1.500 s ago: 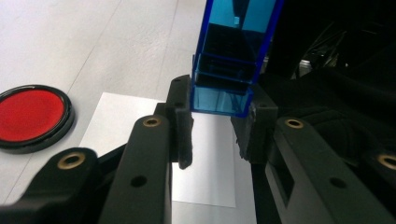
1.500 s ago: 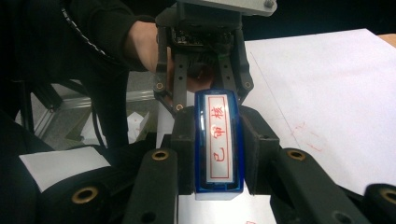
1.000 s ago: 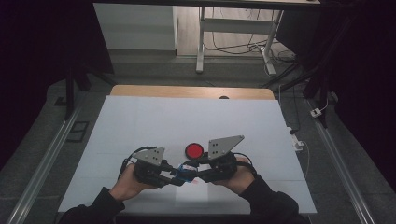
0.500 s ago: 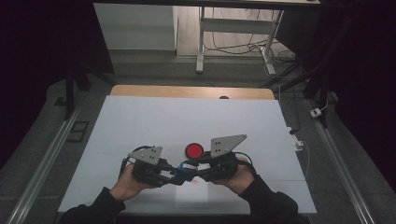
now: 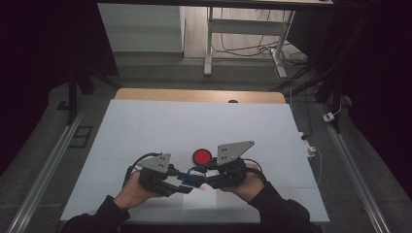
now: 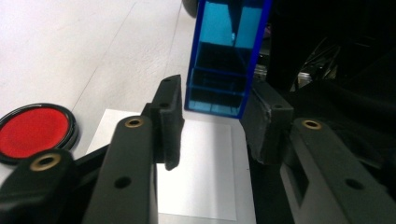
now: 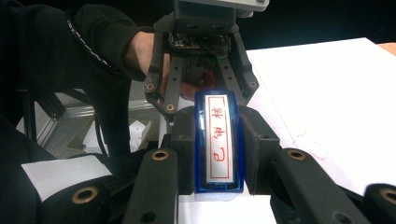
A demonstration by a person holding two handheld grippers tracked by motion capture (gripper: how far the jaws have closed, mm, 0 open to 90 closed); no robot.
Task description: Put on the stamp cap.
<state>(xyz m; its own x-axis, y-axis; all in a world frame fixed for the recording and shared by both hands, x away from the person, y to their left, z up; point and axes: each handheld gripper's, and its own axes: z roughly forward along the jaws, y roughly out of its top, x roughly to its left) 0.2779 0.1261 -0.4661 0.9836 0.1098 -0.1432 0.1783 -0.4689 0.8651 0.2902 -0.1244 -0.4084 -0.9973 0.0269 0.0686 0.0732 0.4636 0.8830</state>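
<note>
A blue see-through stamp block (image 7: 218,140) with a white label in red characters sits between the pads of my right gripper (image 7: 218,133), which is shut on it. The block's other end (image 6: 224,60) lies between the jaws of my left gripper (image 6: 215,116). Those jaws have just been opening, and a gap shows beside the left pad (image 6: 170,116). In the high view both grippers, left (image 5: 183,177) and right (image 5: 203,177), meet tip to tip over the block (image 5: 194,175) near the table's front edge. A round red pad in a black rim (image 5: 202,156) lies just behind them.
A white sheet of paper (image 6: 201,177) lies on the white table (image 5: 194,126) under the grippers. The red pad (image 6: 33,131) is close on the left in the left gripper view. The person's dark sleeves come in from the front edge.
</note>
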